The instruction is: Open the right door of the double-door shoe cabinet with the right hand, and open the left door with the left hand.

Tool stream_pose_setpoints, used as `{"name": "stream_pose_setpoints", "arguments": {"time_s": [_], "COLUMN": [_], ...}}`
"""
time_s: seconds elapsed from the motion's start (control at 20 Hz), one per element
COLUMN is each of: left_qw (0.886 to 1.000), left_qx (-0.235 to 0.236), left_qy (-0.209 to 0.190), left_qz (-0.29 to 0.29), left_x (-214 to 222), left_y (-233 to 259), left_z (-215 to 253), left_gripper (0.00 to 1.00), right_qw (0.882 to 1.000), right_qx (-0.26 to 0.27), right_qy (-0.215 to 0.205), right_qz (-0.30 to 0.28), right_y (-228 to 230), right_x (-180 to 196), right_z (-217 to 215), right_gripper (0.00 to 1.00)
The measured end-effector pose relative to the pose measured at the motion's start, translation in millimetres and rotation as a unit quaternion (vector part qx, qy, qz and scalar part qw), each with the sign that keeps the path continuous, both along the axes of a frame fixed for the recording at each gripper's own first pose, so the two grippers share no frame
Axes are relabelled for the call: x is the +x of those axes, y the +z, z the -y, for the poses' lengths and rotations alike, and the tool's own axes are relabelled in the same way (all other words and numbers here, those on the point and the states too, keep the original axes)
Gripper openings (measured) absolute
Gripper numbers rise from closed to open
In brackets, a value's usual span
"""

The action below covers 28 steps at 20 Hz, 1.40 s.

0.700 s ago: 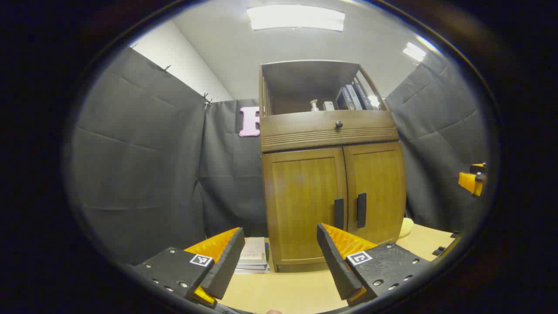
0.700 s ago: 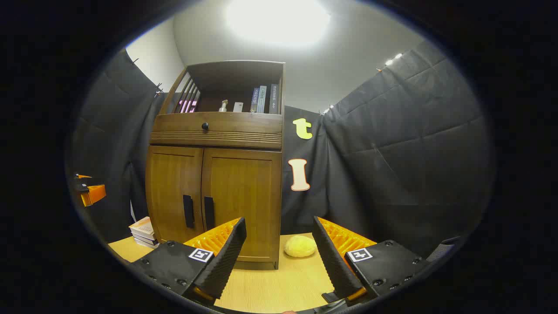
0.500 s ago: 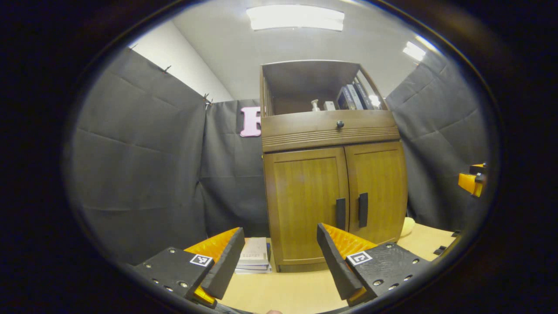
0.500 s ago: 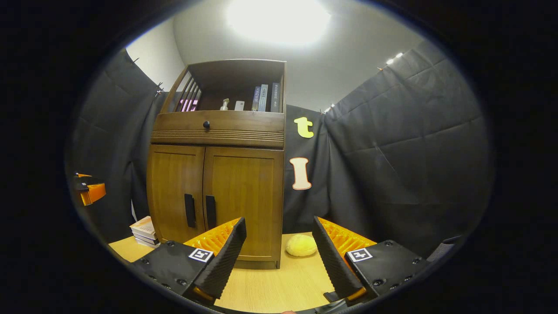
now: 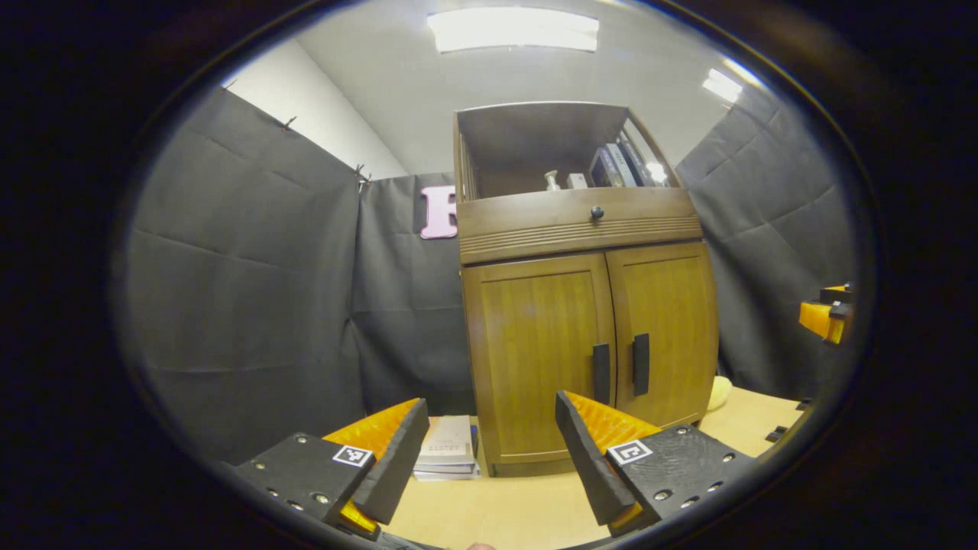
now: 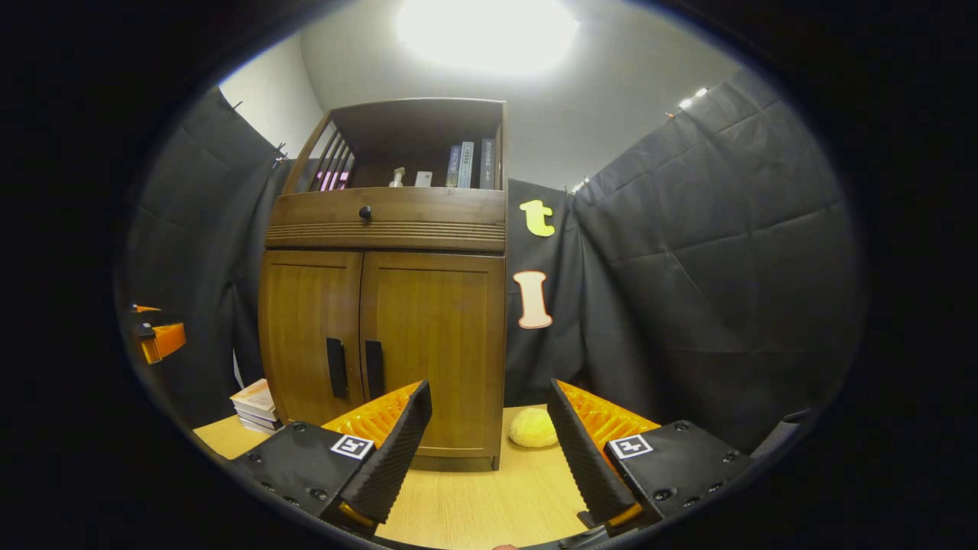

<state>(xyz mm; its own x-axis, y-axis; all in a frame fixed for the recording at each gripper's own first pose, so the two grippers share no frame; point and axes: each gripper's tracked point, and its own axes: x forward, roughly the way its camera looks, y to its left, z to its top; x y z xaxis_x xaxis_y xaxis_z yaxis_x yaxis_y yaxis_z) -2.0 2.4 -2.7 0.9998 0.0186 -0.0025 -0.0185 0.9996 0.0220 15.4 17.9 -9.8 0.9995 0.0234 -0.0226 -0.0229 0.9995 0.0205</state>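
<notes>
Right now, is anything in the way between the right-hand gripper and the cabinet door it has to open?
No. In the right gripper view, bare wooden tabletop separates the open right gripper from the closed right door. A yellow lump sits aside, right of the cabinet.

A: What lies between the left tool (image 5: 489, 451) and the brown wooden double-door shoe cabinet (image 5: 588, 336)?

B: Bare light-wood tabletop (image 5: 504, 512). A stack of flat books (image 5: 447, 457) lies just left of the cabinet base.

A: And ahead of the right tool (image 6: 489, 451)?

B: Open tabletop up to the closed doors and their dark vertical handles (image 6: 355, 368). A round yellow soft lump (image 6: 532, 427) sits beside the cabinet's right corner, near the black cloth wall (image 6: 688, 290).
</notes>
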Motion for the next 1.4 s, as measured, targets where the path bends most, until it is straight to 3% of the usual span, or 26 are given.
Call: {"name": "stream_pose_setpoints", "arguments": {"time_s": [0.55,1.4], "left_qw": [1.000,0.994], "left_qx": [0.004,0.019], "left_qy": [0.025,0.109], "left_qz": [0.006,0.003], "left_x": [1,-18], "left_y": [1,6], "left_z": [-6,-42], "left_gripper": [0.97,0.96], "right_qw": [0.998,0.992], "right_qx": [0.030,0.037], "right_qy": [0.045,0.118], "right_qz": [0.011,0.001], "right_y": [6,-18], "right_x": [52,152], "right_z": [-43,-132], "right_gripper": [0.94,0.96]}}
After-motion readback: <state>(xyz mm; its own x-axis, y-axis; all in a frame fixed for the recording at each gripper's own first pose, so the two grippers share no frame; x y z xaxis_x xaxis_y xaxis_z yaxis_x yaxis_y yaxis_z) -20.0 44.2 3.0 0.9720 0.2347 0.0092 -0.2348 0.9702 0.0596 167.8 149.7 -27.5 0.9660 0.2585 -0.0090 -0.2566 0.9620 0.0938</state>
